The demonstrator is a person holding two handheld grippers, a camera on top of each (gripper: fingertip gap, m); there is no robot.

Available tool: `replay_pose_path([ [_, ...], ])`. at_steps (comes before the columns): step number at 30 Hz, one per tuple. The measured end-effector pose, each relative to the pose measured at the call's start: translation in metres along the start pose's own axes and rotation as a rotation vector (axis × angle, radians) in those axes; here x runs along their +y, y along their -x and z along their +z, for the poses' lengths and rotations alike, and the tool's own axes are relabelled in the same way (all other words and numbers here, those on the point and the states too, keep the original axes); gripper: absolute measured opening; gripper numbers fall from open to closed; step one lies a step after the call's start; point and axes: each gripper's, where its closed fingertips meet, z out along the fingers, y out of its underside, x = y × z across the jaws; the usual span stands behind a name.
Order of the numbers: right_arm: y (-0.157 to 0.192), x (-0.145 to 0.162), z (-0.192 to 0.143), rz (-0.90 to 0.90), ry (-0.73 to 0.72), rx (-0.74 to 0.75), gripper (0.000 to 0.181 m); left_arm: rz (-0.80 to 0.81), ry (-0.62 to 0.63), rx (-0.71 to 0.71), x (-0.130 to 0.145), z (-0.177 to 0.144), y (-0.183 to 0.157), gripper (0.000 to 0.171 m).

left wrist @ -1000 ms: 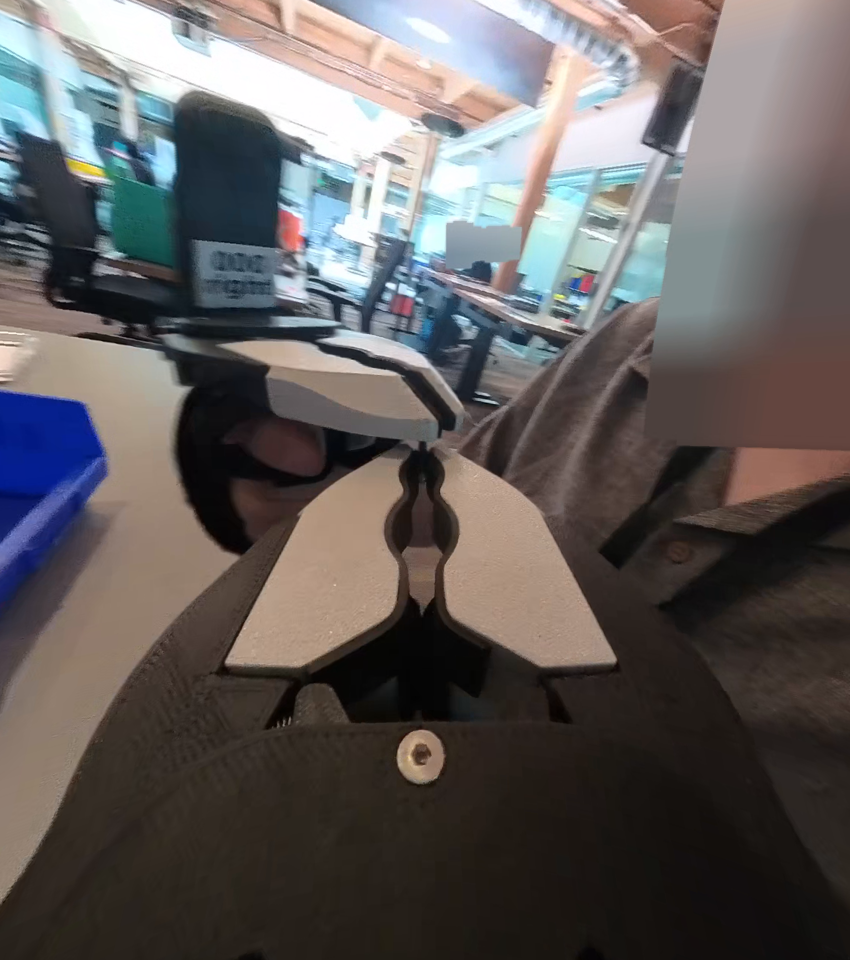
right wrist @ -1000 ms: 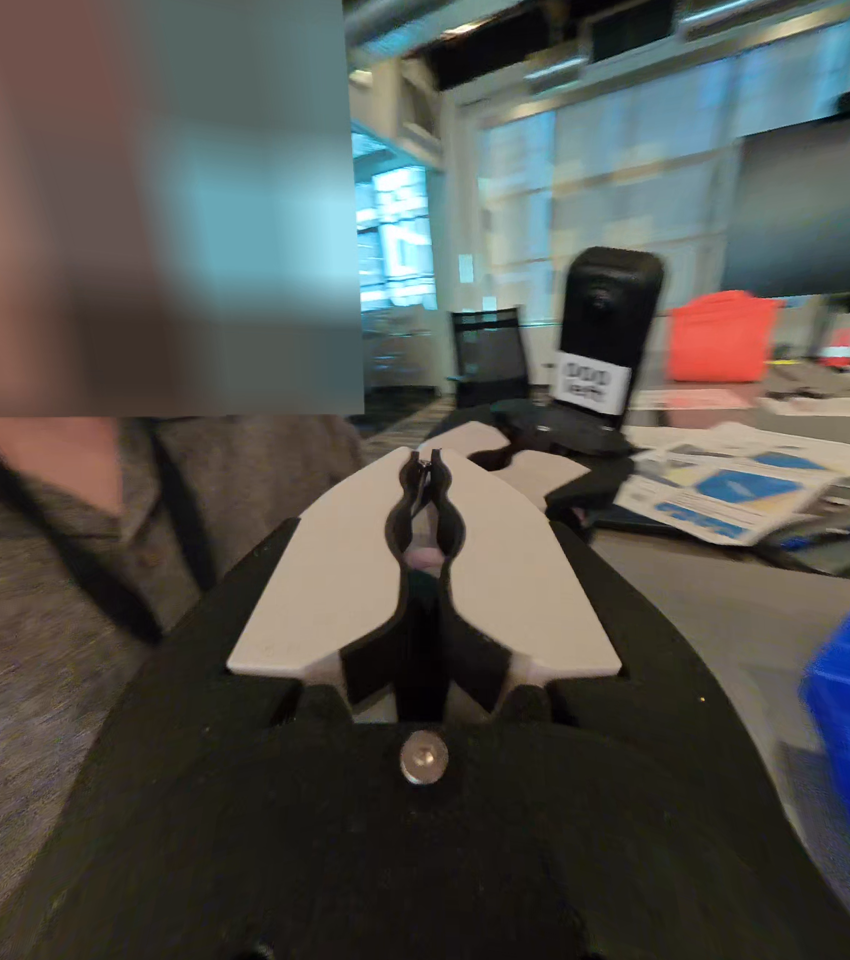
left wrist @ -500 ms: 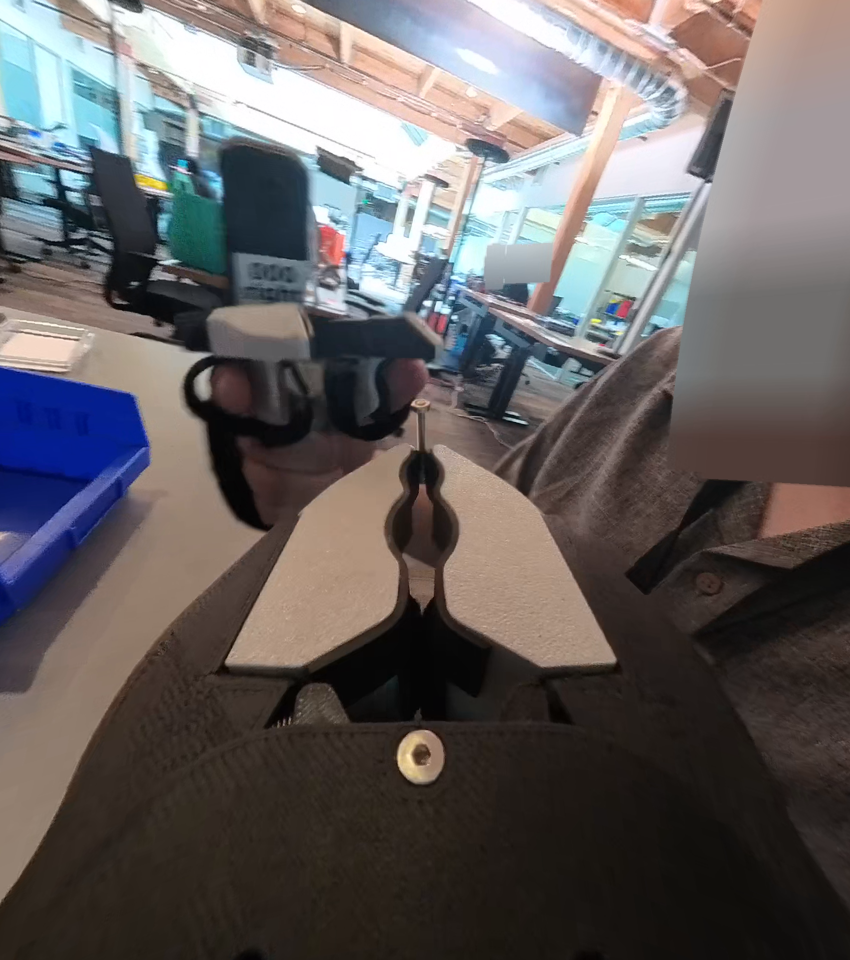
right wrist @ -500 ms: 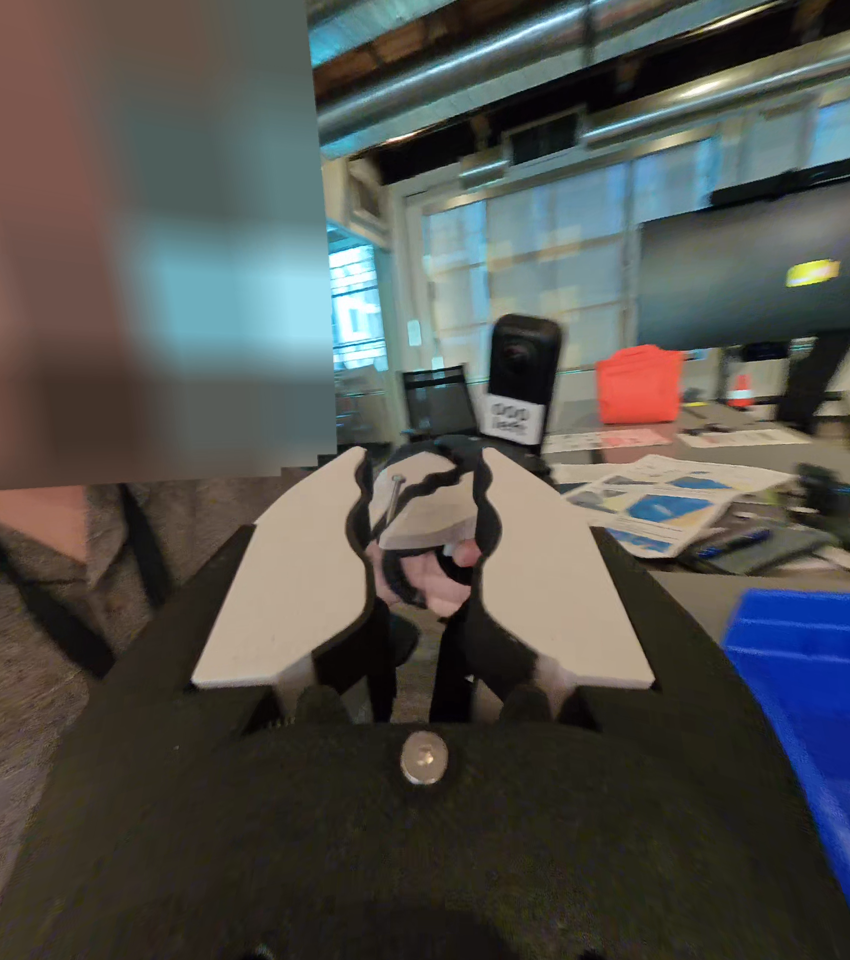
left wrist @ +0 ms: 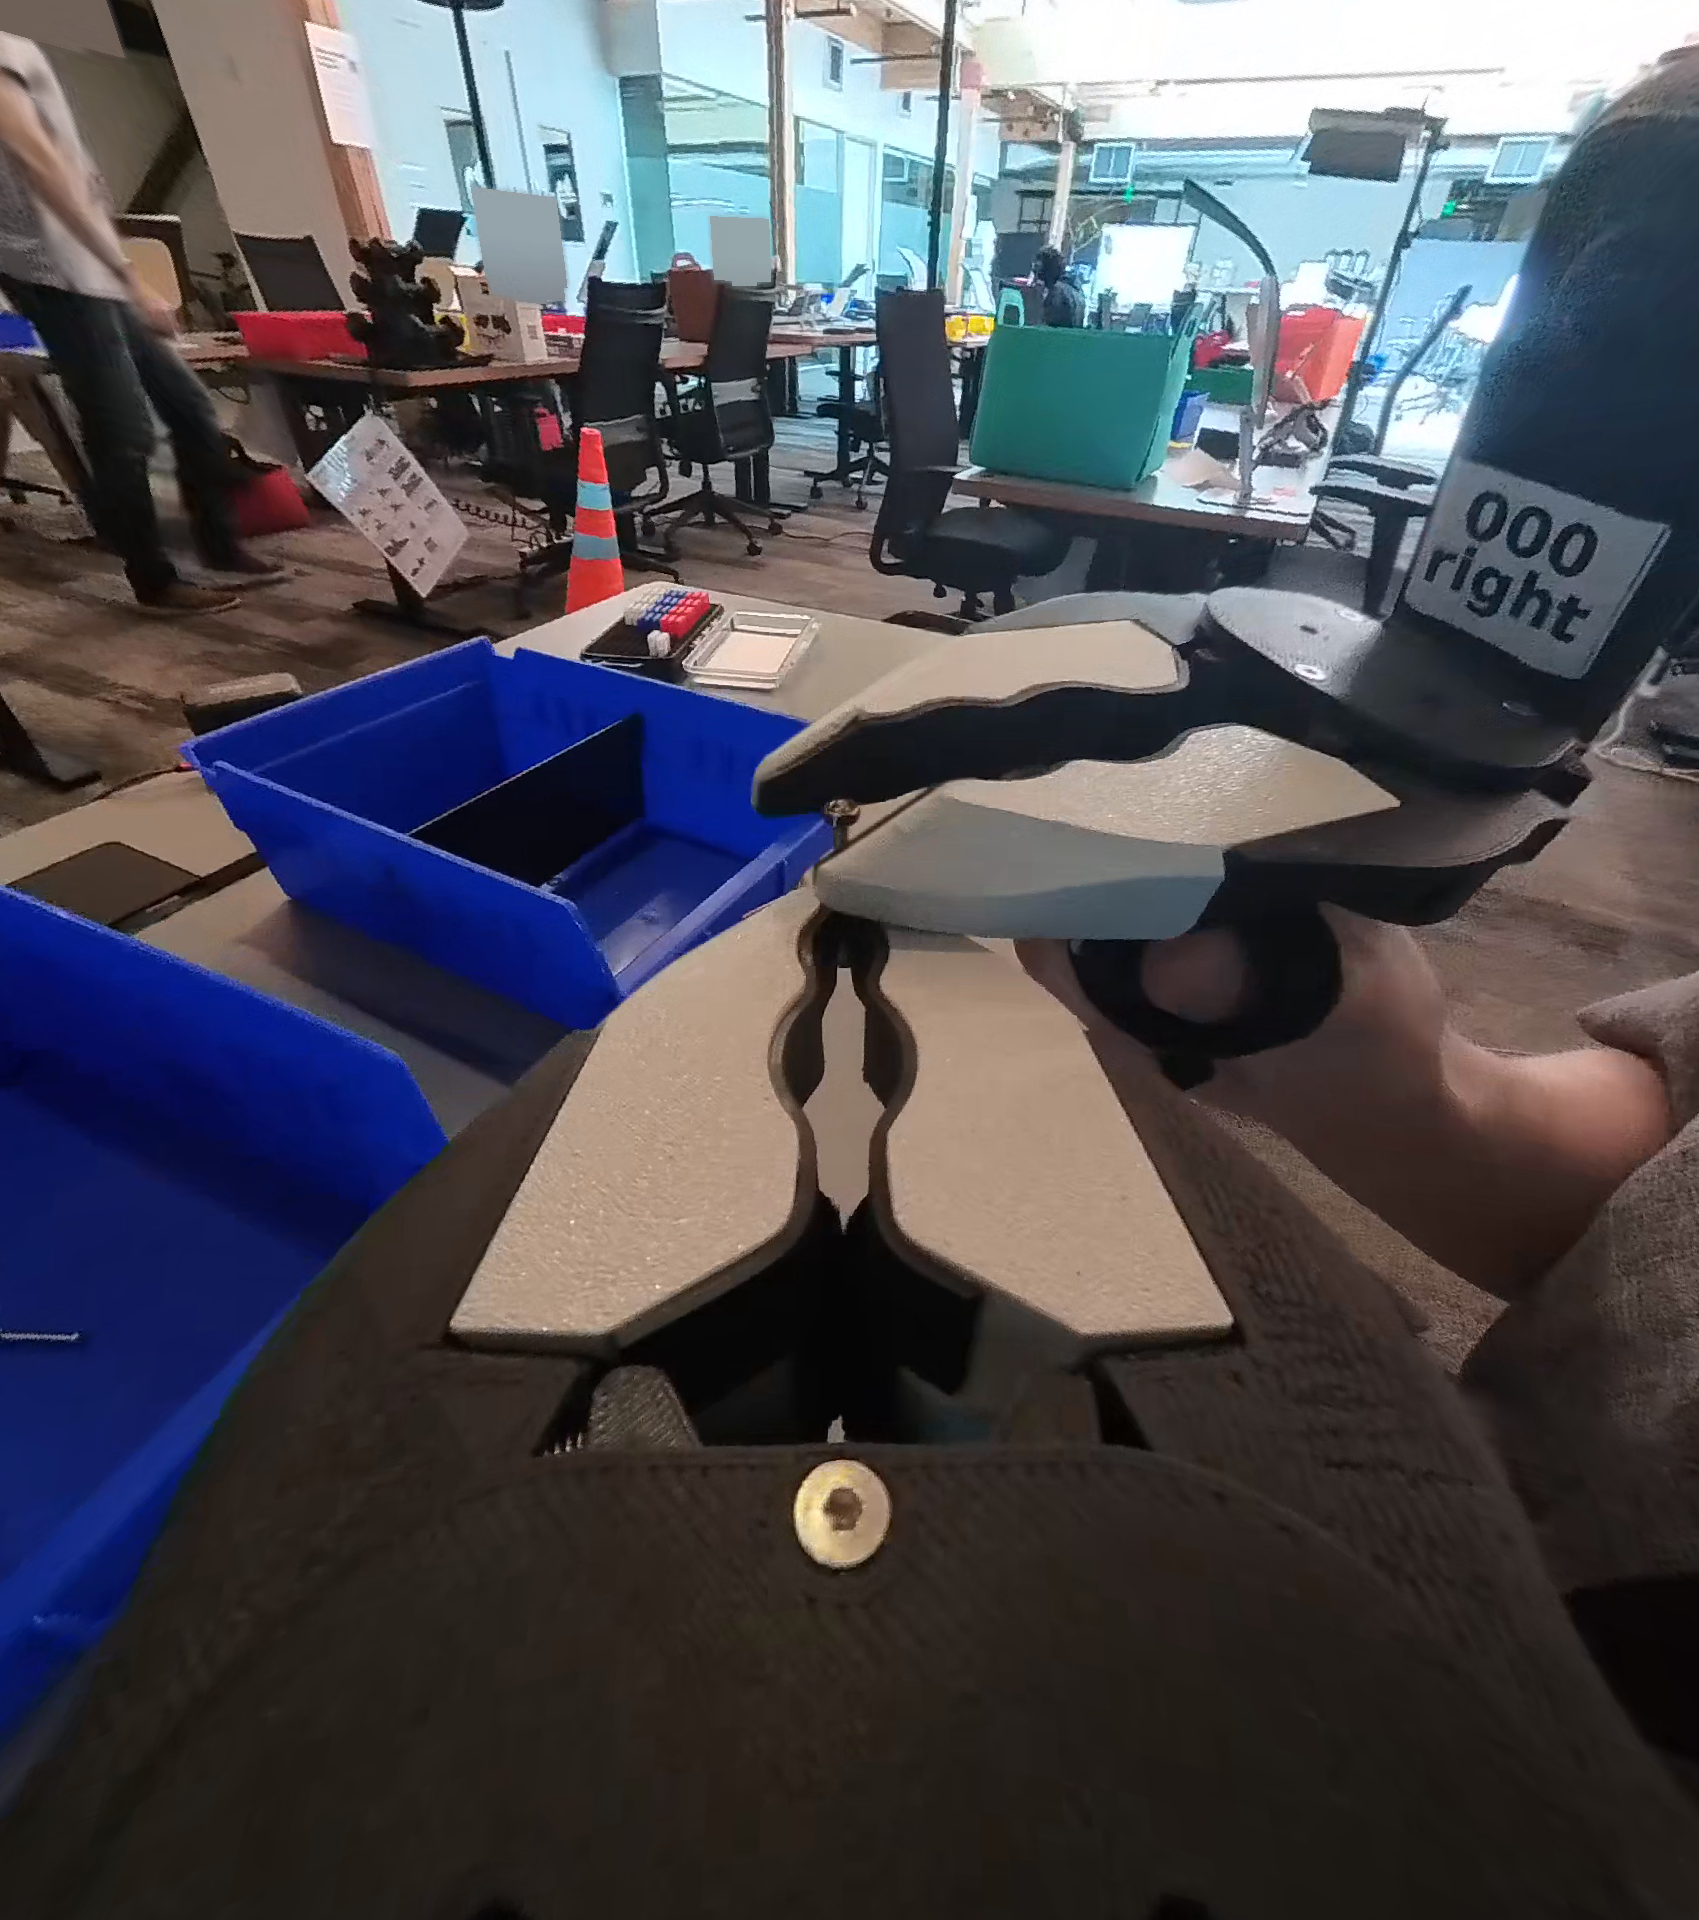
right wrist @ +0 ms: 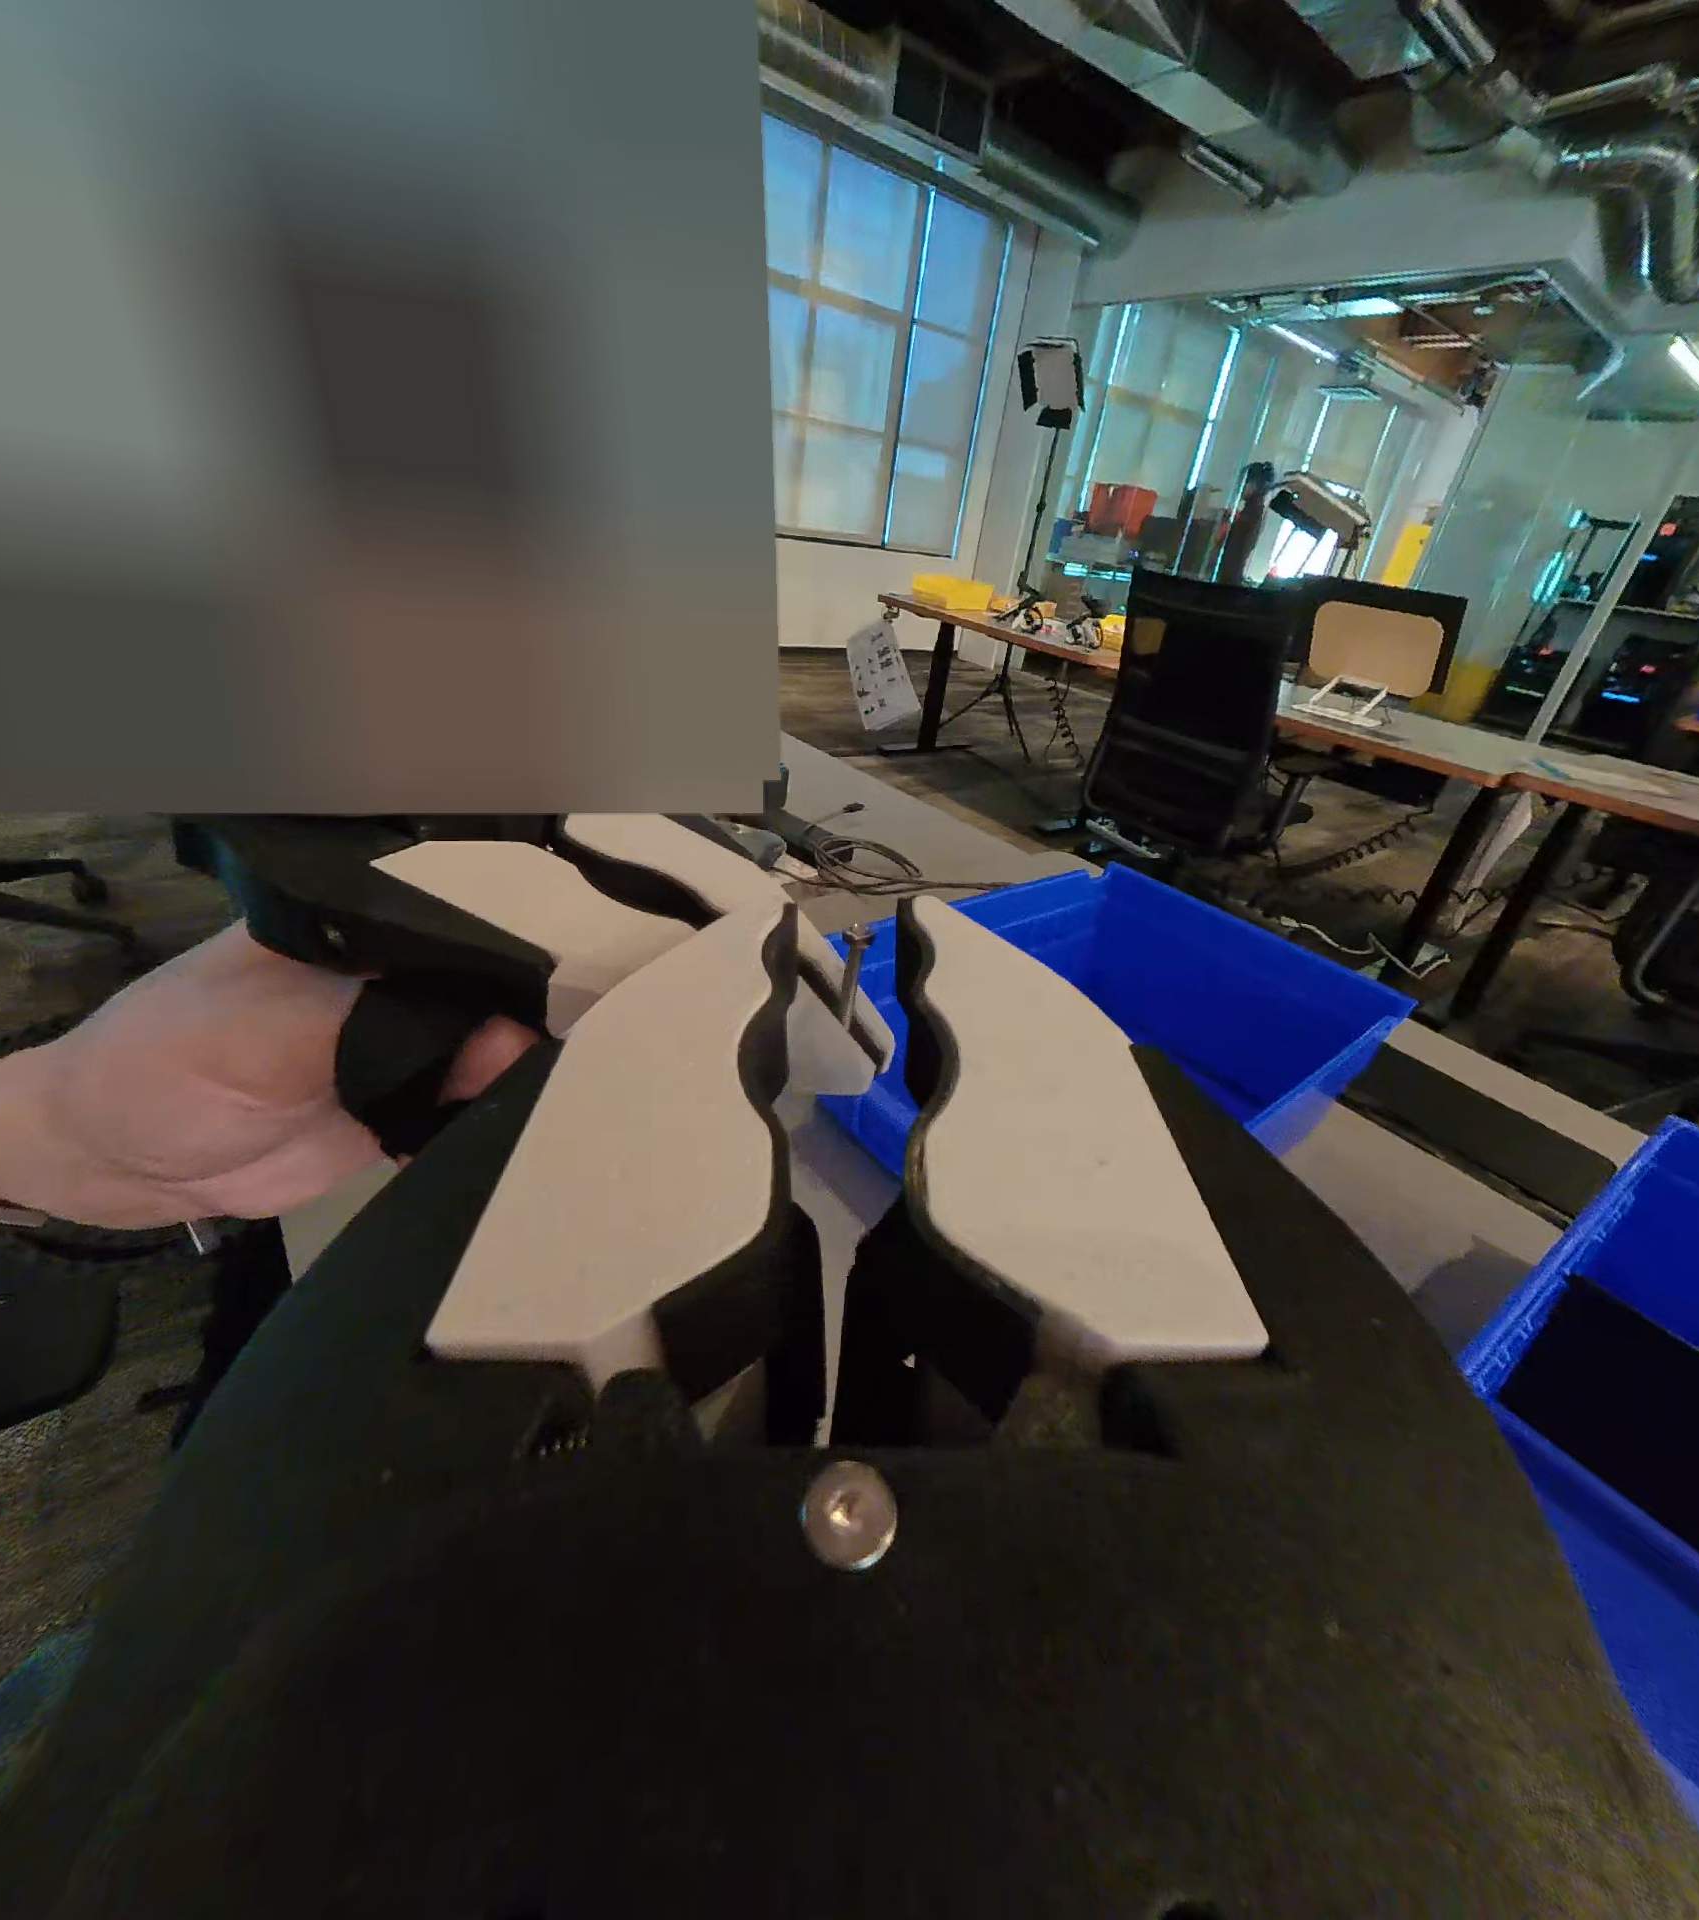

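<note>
My left gripper (left wrist: 845,935) is shut on a small metal screw (left wrist: 840,812) that stands up from its tips. My right gripper (left wrist: 791,834) comes in from the right. It is open, with one finger on each side of the screw and not touching it. In the right wrist view the screw (right wrist: 855,971) stands between the open fingertips of my right gripper (right wrist: 850,912), pinched by my left gripper (right wrist: 864,1047). A blue bin (left wrist: 45,1195) holding loose screws (left wrist: 34,1337) is near left. A second blue bin (left wrist: 388,831) has a black divider.
The bins sit on a grey table (left wrist: 325,935); they also show in the right wrist view, the plain bin (right wrist: 1188,987) and the divided bin (right wrist: 1676,1226). A small parts case (left wrist: 663,629) and a clear tray (left wrist: 757,649) lie at the far edge. A person (left wrist: 76,260) walks behind, among chairs, desks and an orange cone (left wrist: 593,520). Both grippers' tips are close together, under 4 cm apart.
My right gripper has opened and now straddles the screw. My left gripper has stayed shut on it. Both grippers have swung round towards the blue bins.
</note>
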Motion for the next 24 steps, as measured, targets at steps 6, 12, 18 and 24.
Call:
replay_pose_path([
  [6, 0.002, -0.004, -0.001, -0.026, -0.014, 0.003, 0.011, 0.007, -0.005, -0.002, -0.002, -0.002, 0.001, 0.002],
  [12, 0.000, -0.003, -0.001, -0.017, -0.013, -0.002, 0.009, 0.015, -0.005, 0.003, -0.003, -0.002, -0.001, 0.002],
  [18, 0.000, -0.004, -0.002, -0.013, -0.018, -0.021, 0.005, 0.018, -0.005, 0.006, -0.004, -0.001, -0.001, 0.002],
  [24, 0.014, -0.011, -0.011, 0.176, -0.048, -0.463, 0.004, -0.104, -0.036, 0.297, -0.009, -0.008, -0.021, 0.002],
])
